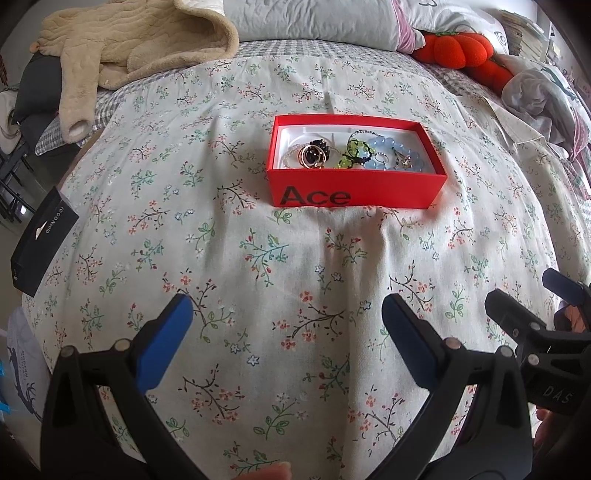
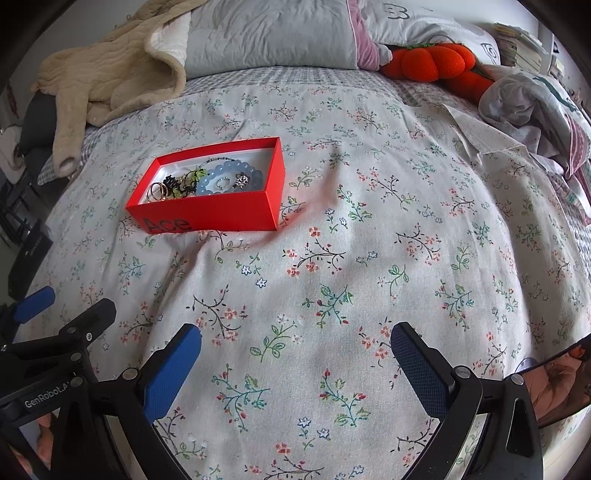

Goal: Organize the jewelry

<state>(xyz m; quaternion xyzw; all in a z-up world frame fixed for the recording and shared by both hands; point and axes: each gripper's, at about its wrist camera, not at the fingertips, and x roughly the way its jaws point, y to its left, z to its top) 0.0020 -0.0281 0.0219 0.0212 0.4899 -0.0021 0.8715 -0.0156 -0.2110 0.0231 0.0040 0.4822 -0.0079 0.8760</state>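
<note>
A red box [image 1: 354,192] marked "Ace" sits open on the floral bedspread, also in the right wrist view [image 2: 210,214]. It holds a pale blue bead bracelet [image 1: 397,147] [image 2: 232,173], a green and black beaded piece [image 1: 354,153], gold rings [image 1: 310,157] [image 2: 157,192] and small silver rings. My left gripper [image 1: 288,317] is open and empty, well short of the box. My right gripper [image 2: 295,345] is open and empty, to the right of the box and nearer the camera. The right gripper's tip shows at the left view's right edge [image 1: 524,314].
A black box [image 1: 42,240] lies at the bed's left edge. A beige fleece garment [image 1: 122,48], pillows [image 1: 314,18], an orange plush [image 1: 458,48] and crumpled clothes [image 1: 543,99] lie at the far side. Floral bedspread [image 2: 332,258] lies between grippers and box.
</note>
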